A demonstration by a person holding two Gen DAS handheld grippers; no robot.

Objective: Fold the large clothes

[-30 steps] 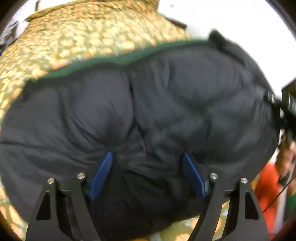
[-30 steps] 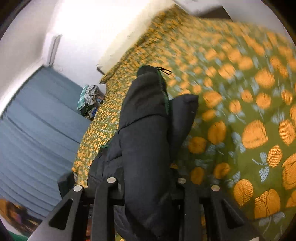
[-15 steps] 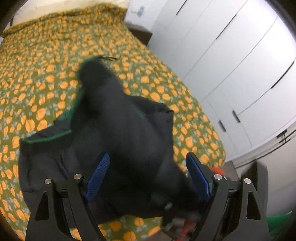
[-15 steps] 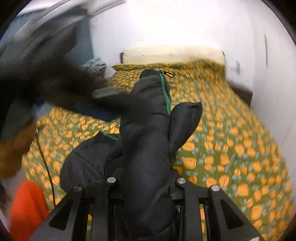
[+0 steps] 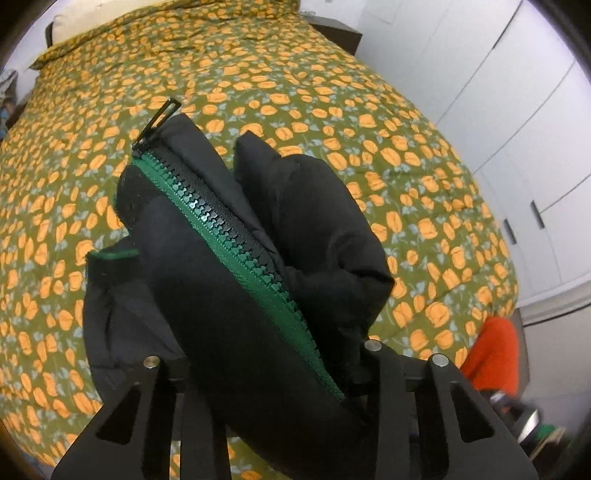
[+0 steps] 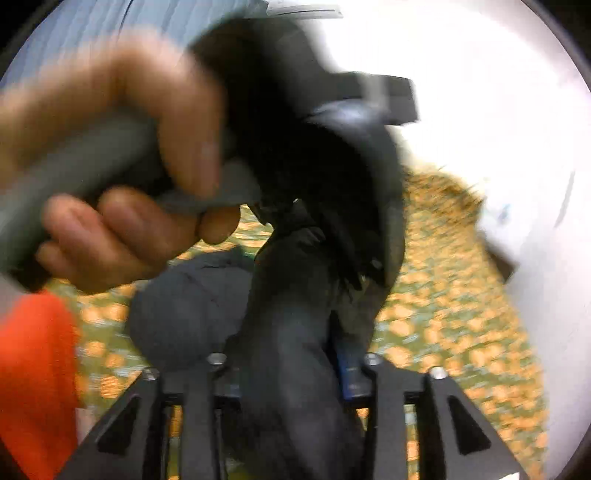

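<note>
A black padded jacket (image 5: 221, 288) with a green zipper (image 5: 229, 236) hangs bunched above the flowered bedspread (image 5: 332, 92). My left gripper (image 5: 266, 369) has its jaws closing on a thick fold of it, and the fabric hides the pads. In the blurred right wrist view the jacket (image 6: 288, 314) still runs between the jaws of my right gripper (image 6: 291, 365). Those jaws are opening, and one blue pad (image 6: 347, 369) shows bare beside the cloth. A hand (image 6: 129, 221) on a grey handle (image 6: 92, 155) fills the upper left there.
White wardrobe doors (image 5: 517, 110) stand along the bed's right side. A pale pillow (image 5: 74, 22) lies at the head of the bed. An orange garment (image 5: 495, 354) shows at the lower right, and again as orange cloth (image 6: 33, 369).
The left gripper rose and closed on the jacket's zipper fold. The right gripper swung round toward the left hand, and its jaws widened so a blue pad now shows.
</note>
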